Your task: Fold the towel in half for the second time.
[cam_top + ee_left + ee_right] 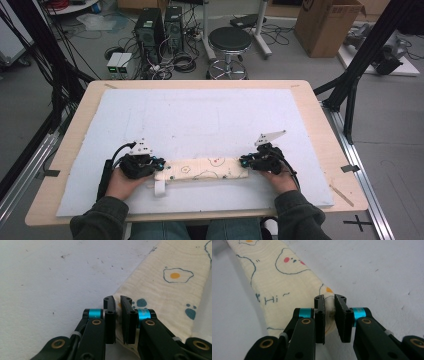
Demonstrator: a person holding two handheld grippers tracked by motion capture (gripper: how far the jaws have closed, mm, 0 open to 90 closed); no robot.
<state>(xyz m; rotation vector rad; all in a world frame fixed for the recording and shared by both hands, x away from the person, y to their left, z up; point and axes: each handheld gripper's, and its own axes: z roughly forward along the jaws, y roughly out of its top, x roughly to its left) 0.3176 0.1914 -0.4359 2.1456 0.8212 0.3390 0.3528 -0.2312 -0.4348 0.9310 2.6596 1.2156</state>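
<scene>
A cream cloth (202,169) printed with fried eggs and bear faces lies folded into a long narrow strip near the table's front edge. My left gripper (150,164) is shut on its left end; in the left gripper view the jaws pinch a corner of the cloth (160,287) between the gripper (118,300) tips. My right gripper (248,161) is shut on the right end; in the right gripper view the cloth (279,280) bunches between the gripper (329,298) tips. A white tag (159,187) hangs from the cloth's left front.
A white foam mat (200,120) covers the wooden table (320,120). Beyond the table stand a black stool (230,42), computer towers (157,30) with cables, and a cardboard box (325,25). A black frame post (360,70) rises at the right.
</scene>
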